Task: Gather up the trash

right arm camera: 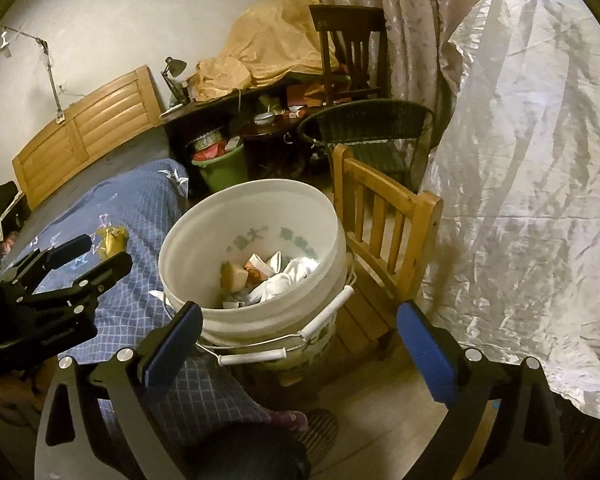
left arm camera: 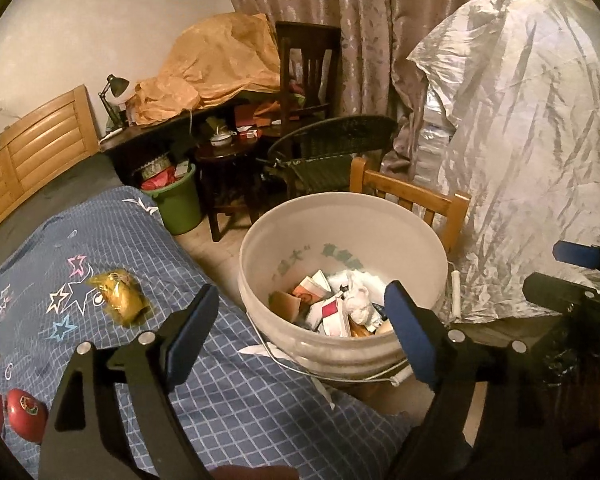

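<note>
A white bucket (left arm camera: 296, 236) (right arm camera: 204, 232) stands on the floor beside the bed and holds several pieces of paper and wrapper trash (left arm camera: 332, 304) (right arm camera: 268, 276). A crumpled yellow wrapper (left arm camera: 120, 294) (right arm camera: 112, 238) lies on the blue checked quilt (left arm camera: 228, 396). Two red items (left arm camera: 24, 414) lie at the quilt's near left. My left gripper (left arm camera: 300, 332) is open and empty, near the bucket's front rim. My right gripper (right arm camera: 300, 340) is open and empty, in front of the bucket's wire handle (right arm camera: 260, 356). Each gripper shows in the other's view: the right one (left arm camera: 572, 276) and the left one (right arm camera: 96, 256).
A small wooden chair (right arm camera: 384, 220) stands right of the bucket. A silver sheet (right arm camera: 532, 184) covers something large at right. A green bin (left arm camera: 180, 200) full of rubbish, a dark stool (left arm camera: 224, 160), a wicker chair (left arm camera: 332, 148) and a cluttered desk (left arm camera: 148, 136) stand behind. A wooden headboard (left arm camera: 36, 148) is at left.
</note>
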`<state>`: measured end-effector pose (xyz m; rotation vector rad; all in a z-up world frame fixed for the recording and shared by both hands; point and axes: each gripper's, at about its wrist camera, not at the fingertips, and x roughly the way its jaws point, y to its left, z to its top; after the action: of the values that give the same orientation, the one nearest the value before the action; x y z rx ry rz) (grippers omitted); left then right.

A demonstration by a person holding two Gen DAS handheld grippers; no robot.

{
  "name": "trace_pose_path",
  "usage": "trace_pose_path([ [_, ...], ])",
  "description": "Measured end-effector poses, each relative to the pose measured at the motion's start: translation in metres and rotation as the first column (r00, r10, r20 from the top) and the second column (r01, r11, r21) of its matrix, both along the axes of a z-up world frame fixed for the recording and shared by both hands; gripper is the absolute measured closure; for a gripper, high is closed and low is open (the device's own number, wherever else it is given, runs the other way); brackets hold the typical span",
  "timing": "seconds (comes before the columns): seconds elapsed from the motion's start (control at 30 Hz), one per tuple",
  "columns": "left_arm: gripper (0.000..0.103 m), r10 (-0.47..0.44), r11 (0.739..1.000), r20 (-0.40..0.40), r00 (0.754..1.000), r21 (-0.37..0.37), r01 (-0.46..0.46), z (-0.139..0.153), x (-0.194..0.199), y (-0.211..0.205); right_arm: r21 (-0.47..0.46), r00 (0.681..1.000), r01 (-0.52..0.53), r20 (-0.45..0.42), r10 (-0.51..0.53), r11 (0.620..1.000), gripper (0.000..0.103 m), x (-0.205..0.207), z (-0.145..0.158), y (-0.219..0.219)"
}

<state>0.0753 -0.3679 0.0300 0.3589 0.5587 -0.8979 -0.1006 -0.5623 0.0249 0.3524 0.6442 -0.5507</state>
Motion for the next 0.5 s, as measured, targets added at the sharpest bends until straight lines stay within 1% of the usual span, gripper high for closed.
trace_pose_path([
  [0.27, 0.019, -0.019, 1.000, 0.022, 1.000, 0.014, 0.019, -0.001, -0.007, 0.001, -0.041, 1.000, 0.008, 0.007, -0.008, 0.999, 0.005, -0.005, 0.004, 0.005],
  [0.4, 0.017, -0.023, 1.000, 0.067, 0.997, -0.008, 0.024, 0.001, -0.013, 0.003, -0.050, 1.000, 0.008, 0.009, -0.008, 0.999, 0.005, -0.005, 0.006, 0.007],
  [0.5, 0.017, -0.036, 0.999, 0.094, 0.995, -0.003, 0.036, 0.001, -0.018, 0.003, -0.049, 1.000, 0.009, 0.008, -0.008, 0.999, 0.005, -0.005, 0.006, 0.007],
])
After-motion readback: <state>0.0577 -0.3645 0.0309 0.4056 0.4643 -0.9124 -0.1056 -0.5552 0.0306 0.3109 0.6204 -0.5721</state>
